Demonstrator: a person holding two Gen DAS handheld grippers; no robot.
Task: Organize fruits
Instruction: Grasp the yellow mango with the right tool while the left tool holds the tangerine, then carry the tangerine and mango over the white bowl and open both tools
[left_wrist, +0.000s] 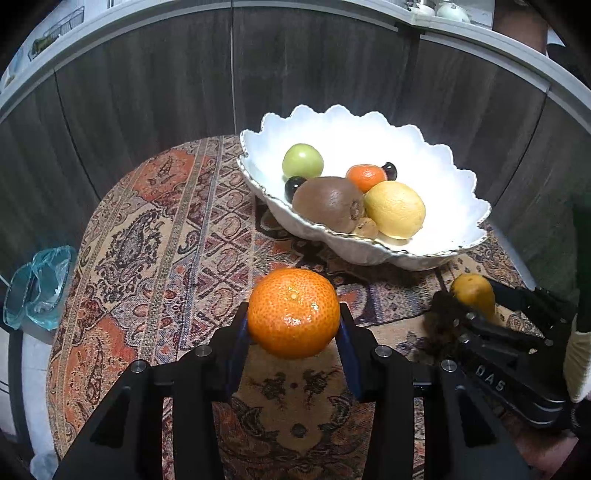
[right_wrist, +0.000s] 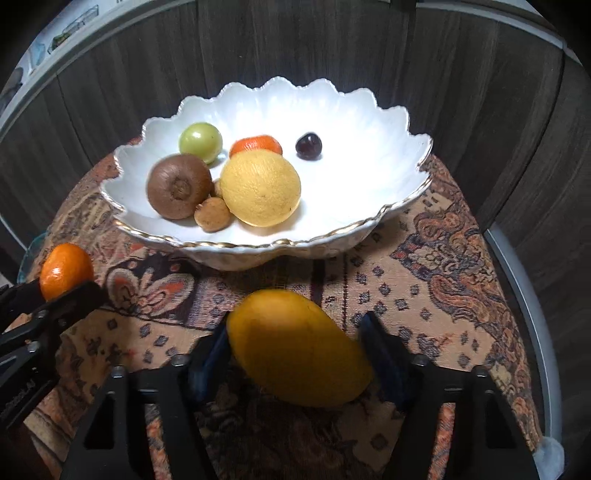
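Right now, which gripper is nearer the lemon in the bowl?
Left, though only by a narrow margin. The left gripper, clamped on a mandarin, sits before the lemon; the right gripper, around the mango, seems slightly further.

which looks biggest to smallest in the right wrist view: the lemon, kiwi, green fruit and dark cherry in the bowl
1. lemon
2. kiwi, only a little smaller
3. green fruit
4. dark cherry

All four lie in the white bowl at similar distance, so the order should be fair.
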